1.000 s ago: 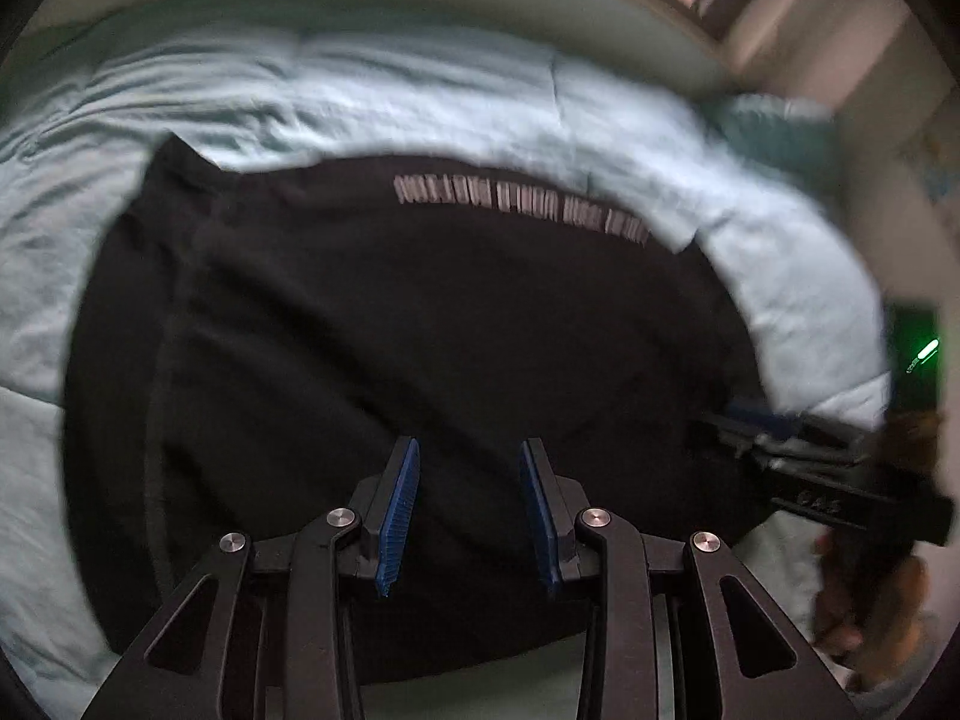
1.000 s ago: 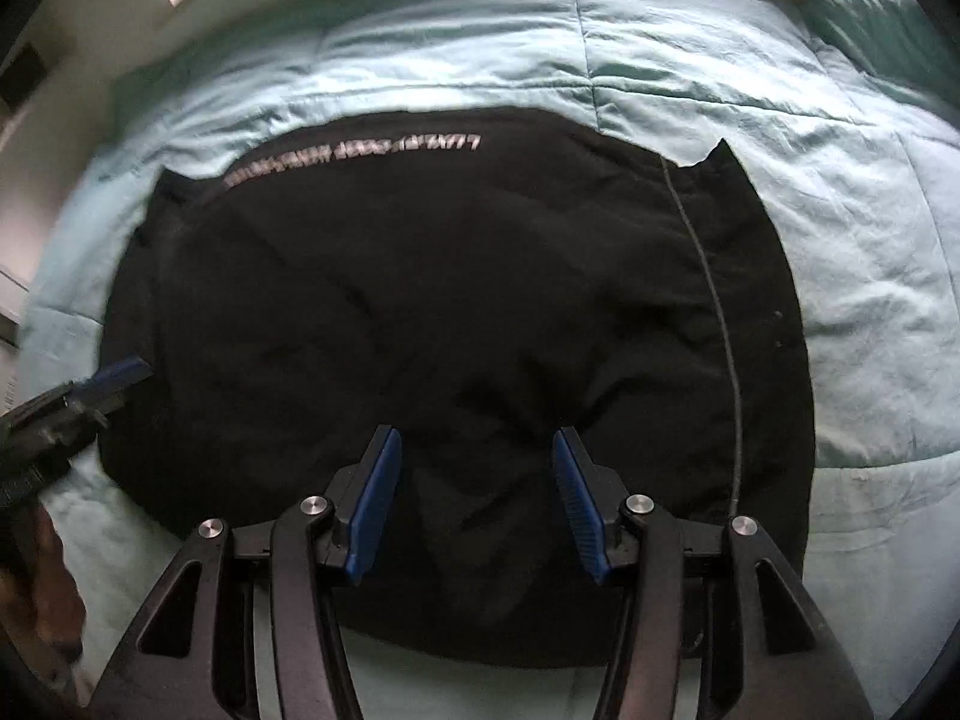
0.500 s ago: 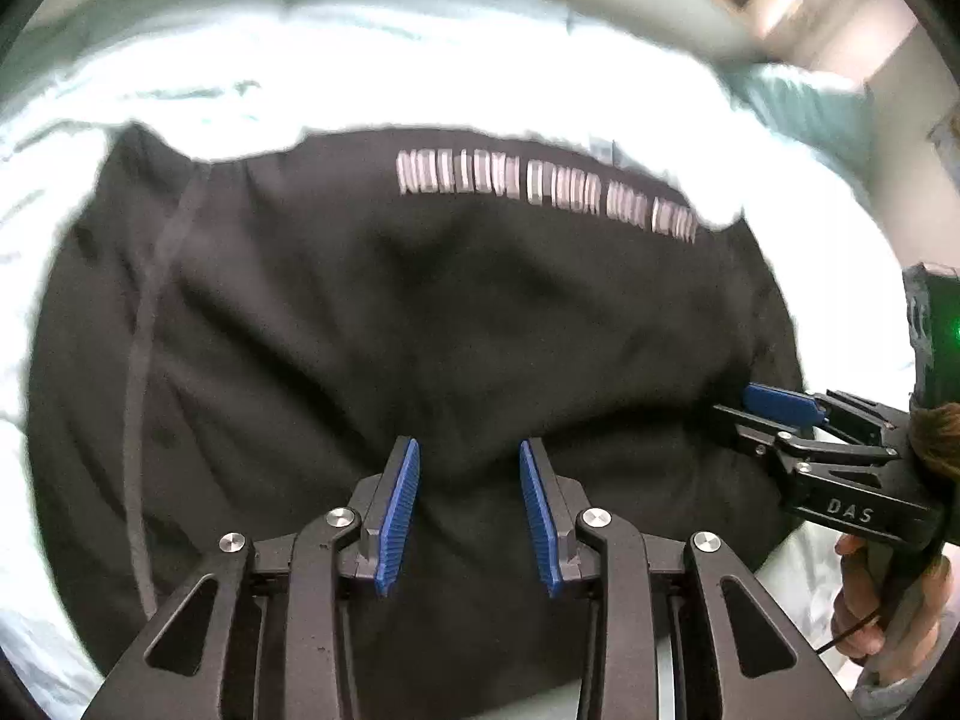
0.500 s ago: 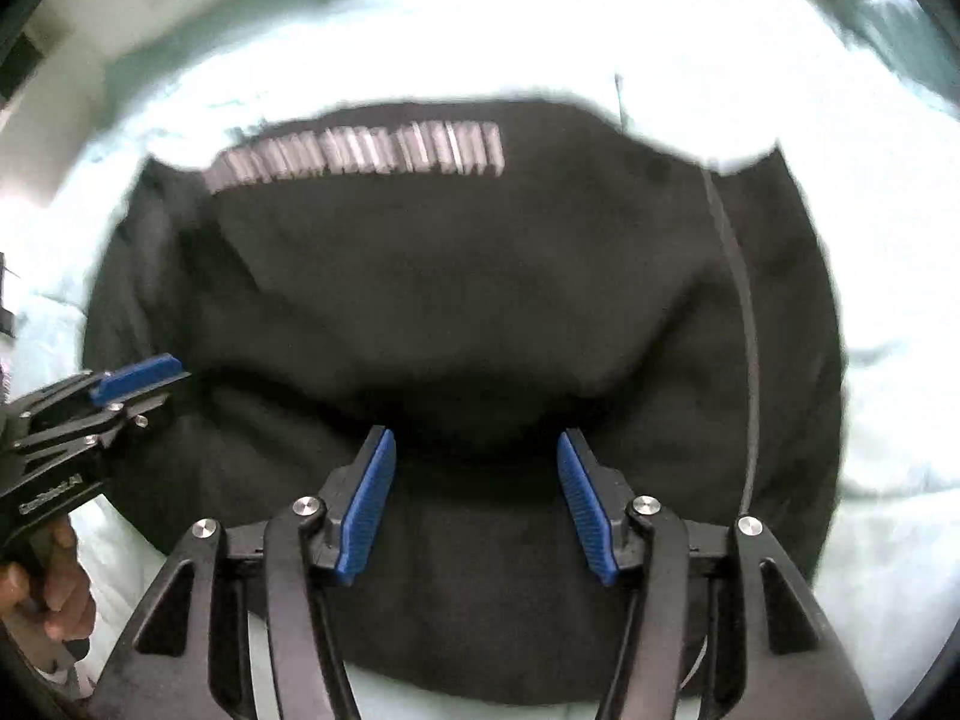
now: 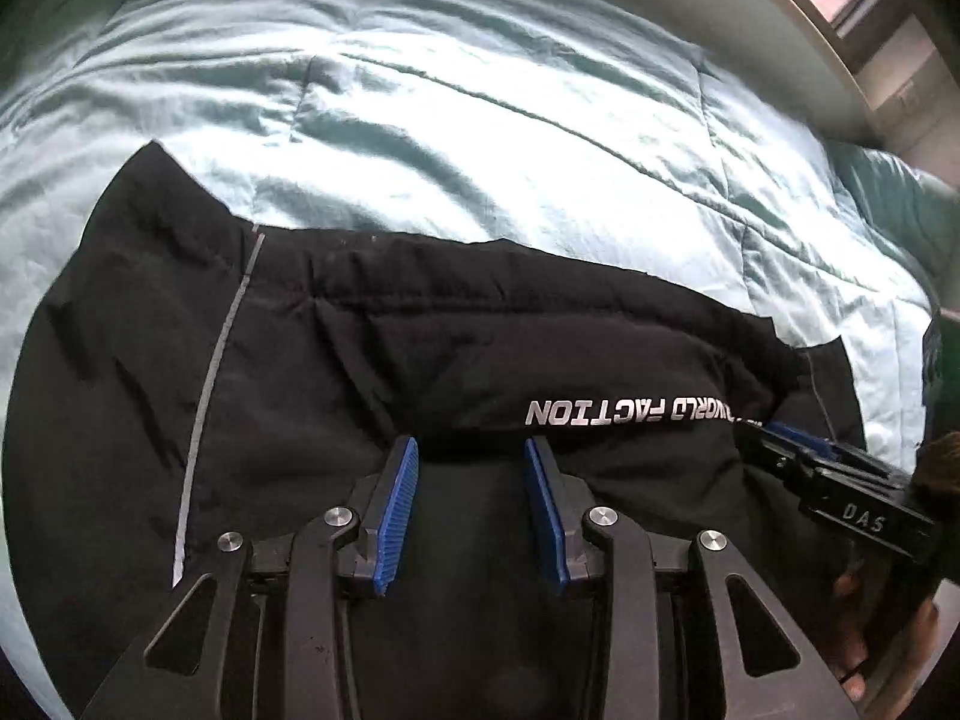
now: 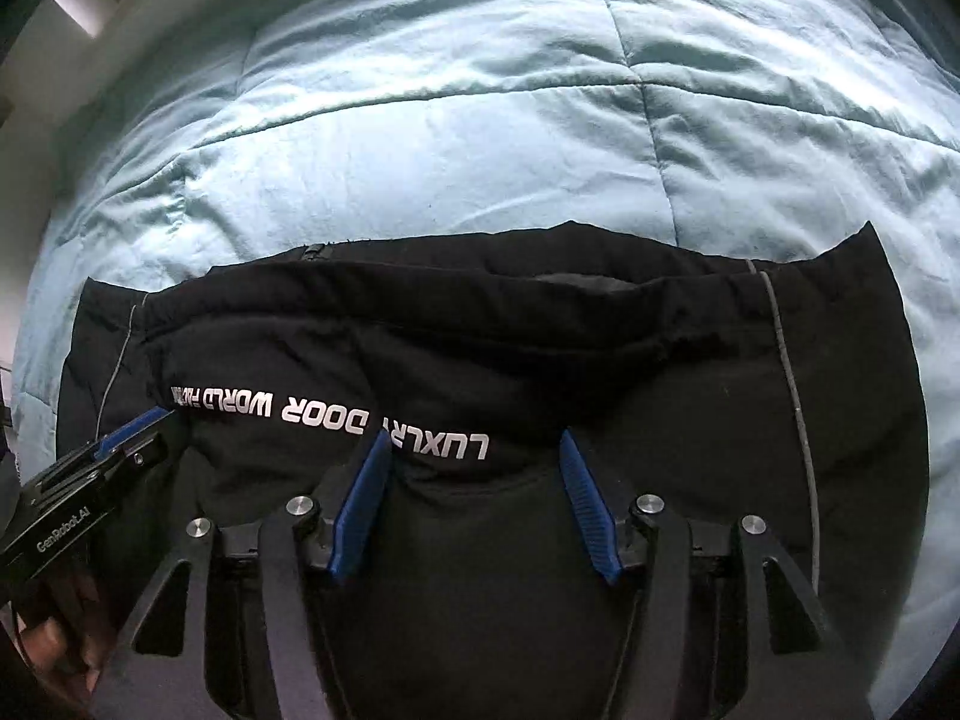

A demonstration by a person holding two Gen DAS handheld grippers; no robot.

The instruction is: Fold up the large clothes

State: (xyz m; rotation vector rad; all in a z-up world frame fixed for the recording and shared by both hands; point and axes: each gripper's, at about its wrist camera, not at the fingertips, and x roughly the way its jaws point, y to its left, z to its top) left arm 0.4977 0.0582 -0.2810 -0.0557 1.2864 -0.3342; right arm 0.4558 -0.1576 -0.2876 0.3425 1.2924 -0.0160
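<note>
Black jacket (image 5: 372, 360): matt cloth (white lettering glossy). Pale blue quilt (image 5: 480, 120): sheeny stitched fabric. Left gripper (image 5: 471, 510) pads (image 5: 393, 510): ribbed blue plastic.

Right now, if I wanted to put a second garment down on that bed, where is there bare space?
The light blue quilt lies bare beyond the black jacket's far edge, up to the bed's far side. A narrower bare strip runs past the jacket's right side. The near part is crowded: the jacket covers it, with the left gripper and right gripper over it.

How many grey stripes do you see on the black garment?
2: one stripe runs down the garment near its left side, the other stripe near its right. Folds may hide more.
</note>
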